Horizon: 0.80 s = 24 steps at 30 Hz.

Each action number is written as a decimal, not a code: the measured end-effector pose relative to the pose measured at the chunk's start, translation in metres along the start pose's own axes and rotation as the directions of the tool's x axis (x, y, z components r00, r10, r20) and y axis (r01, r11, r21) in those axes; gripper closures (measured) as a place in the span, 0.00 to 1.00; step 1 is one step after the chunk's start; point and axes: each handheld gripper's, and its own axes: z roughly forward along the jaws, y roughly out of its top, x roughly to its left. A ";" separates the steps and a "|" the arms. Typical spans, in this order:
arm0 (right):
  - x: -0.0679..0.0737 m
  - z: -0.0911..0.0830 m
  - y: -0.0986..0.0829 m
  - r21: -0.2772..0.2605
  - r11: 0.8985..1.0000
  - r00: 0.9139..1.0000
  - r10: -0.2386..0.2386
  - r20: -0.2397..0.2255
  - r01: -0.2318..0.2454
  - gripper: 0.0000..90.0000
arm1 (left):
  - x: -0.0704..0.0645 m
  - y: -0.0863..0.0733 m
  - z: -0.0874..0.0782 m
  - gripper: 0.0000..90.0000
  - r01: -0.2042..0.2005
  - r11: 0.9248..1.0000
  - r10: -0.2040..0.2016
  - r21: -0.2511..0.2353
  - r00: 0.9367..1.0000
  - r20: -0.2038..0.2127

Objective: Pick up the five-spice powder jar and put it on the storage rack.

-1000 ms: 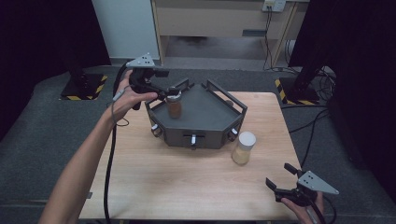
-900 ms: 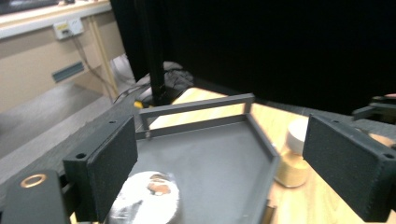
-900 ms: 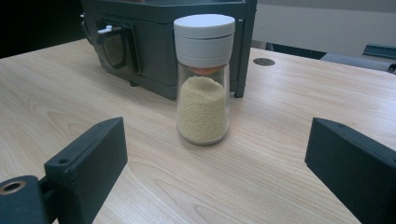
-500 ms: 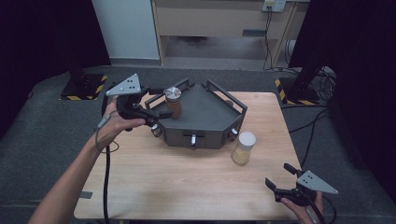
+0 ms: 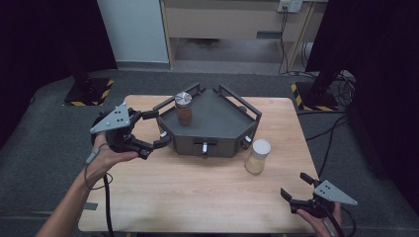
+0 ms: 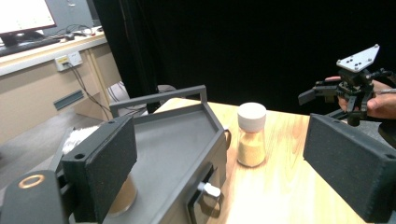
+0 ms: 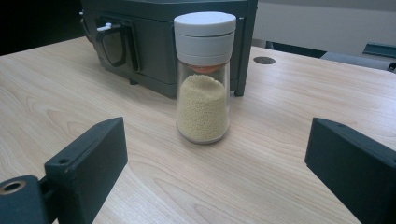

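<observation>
A brown-filled jar with a silver lid (image 5: 184, 107) stands upright at the back left of the dark grey metal box (image 5: 217, 123). My left gripper (image 5: 157, 129) is open and empty just left of the box, apart from that jar. In the left gripper view the jar (image 6: 122, 196) is mostly hidden behind one jaw of the left gripper (image 6: 224, 156). A white-capped jar of yellow grains (image 5: 258, 156) stands on the table by the box's right front corner. My right gripper (image 5: 296, 186) is open near the table's front right edge, and in the right gripper view its wide-apart jaws (image 7: 219, 154) frame the grain jar (image 7: 204, 77).
The wooden table (image 5: 197, 197) has bare room in front of the box. The box (image 6: 187, 140) has raised handles and a small white latch (image 6: 210, 189) on its front. Black stands and cables sit on the floor around the table.
My left gripper has let go of the brown jar, opened, and drawn back left and toward the person. The jar stays standing on the box. The right gripper has not moved.
</observation>
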 end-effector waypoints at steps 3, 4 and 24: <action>0.000 0.000 0.000 -0.001 1.000 1.000 0.000 0.001 0.000 0.07 | -0.007 -0.009 -0.006 0.09 0.002 1.000 -0.002 0.000 1.000 -0.020; 0.000 0.000 0.000 0.000 1.000 1.000 0.001 0.002 -0.001 0.07 | -0.012 -0.013 -0.008 0.09 -0.003 1.000 0.003 0.000 0.999 -0.037; 0.000 0.000 0.000 -0.003 1.000 1.000 0.004 0.001 -0.004 0.07 | -0.054 -0.109 -0.022 0.08 0.127 0.992 -0.129 -0.022 0.982 -0.136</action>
